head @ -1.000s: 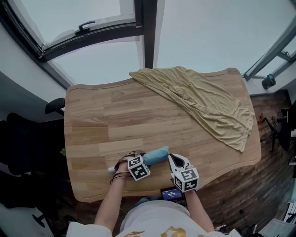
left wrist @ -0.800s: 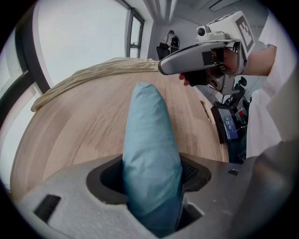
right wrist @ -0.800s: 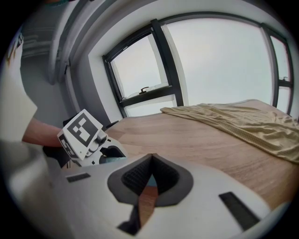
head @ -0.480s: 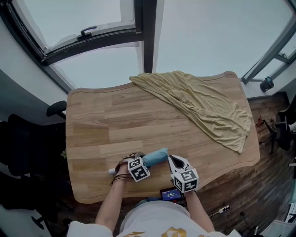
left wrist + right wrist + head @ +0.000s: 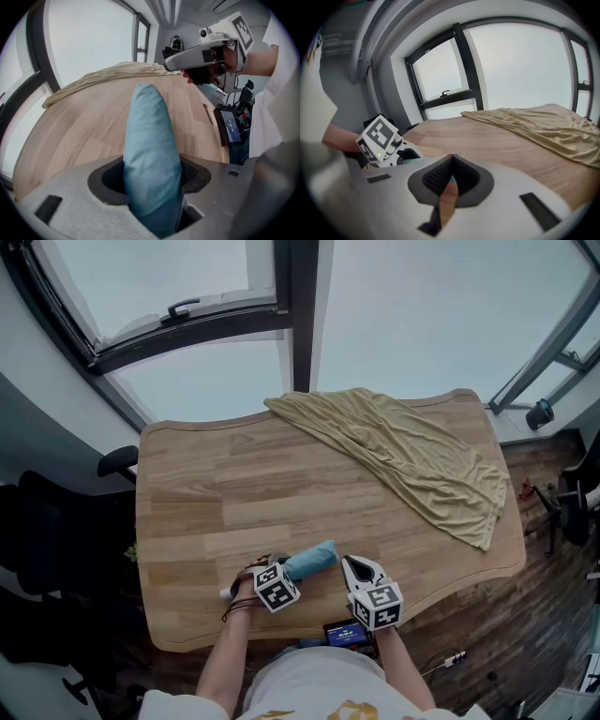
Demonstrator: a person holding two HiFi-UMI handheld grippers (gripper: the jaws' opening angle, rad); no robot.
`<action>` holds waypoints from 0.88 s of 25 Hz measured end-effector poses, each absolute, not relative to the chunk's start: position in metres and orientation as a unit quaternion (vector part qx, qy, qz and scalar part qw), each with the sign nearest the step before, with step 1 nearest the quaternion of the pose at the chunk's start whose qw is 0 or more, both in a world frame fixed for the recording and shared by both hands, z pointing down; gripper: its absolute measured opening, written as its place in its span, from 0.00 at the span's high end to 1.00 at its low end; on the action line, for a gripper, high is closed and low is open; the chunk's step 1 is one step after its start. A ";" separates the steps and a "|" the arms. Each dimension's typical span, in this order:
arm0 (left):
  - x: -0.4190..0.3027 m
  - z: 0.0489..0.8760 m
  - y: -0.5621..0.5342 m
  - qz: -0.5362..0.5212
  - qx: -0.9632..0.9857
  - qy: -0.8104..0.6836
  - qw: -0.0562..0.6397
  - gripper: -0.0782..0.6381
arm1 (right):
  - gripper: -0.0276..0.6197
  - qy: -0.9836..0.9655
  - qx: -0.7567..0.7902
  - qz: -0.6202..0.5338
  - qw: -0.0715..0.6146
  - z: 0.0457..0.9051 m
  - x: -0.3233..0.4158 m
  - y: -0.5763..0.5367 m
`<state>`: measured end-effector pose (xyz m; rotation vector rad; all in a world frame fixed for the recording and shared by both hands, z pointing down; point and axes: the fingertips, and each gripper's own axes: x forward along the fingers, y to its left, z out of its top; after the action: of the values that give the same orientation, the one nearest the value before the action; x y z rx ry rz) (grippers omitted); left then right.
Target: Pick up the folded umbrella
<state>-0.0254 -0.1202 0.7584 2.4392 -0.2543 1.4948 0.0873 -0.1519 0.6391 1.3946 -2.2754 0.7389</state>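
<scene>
The folded umbrella [image 5: 313, 560] is a light blue roll lying near the front edge of the wooden table [image 5: 206, 493], with its white handle end [image 5: 225, 592] sticking out to the left. My left gripper [image 5: 284, 570] points steeply down over it. In the left gripper view the umbrella [image 5: 150, 150] fills the gap between the jaws of the left gripper [image 5: 152, 180], and both pads press on it. My right gripper [image 5: 354, 564] hovers just right of the umbrella, shut with nothing in it. In the right gripper view the right gripper [image 5: 451, 164] shows its pads meeting.
A crumpled beige cloth [image 5: 412, 460] covers the table's far right part. A small device with a lit screen [image 5: 345, 632] sits at the person's waist. A dark office chair [image 5: 112, 463] stands left of the table. Windows rise beyond the far edge.
The left gripper has tilted a little, its marker cube dipping toward the person. The umbrella and the right gripper stay where they were.
</scene>
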 end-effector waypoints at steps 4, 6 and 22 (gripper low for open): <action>-0.030 0.740 -0.132 0.479 0.854 -0.133 0.152 0.49 | 0.94 -0.807 0.498 0.261 0.183 0.637 0.089 -0.152; -0.033 0.729 -0.139 0.461 0.859 -0.155 0.159 0.49 | 0.94 -0.807 0.498 0.260 0.180 0.635 0.090 -0.152; -0.050 0.675 -0.163 0.342 0.879 -0.280 0.179 0.49 | 0.94 -0.817 0.493 0.249 0.168 0.619 0.079 -0.151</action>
<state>-0.0497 -0.1627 0.6746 2.4853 -0.7918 0.9675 0.0787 -0.1509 0.6193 1.4014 -2.3239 0.7074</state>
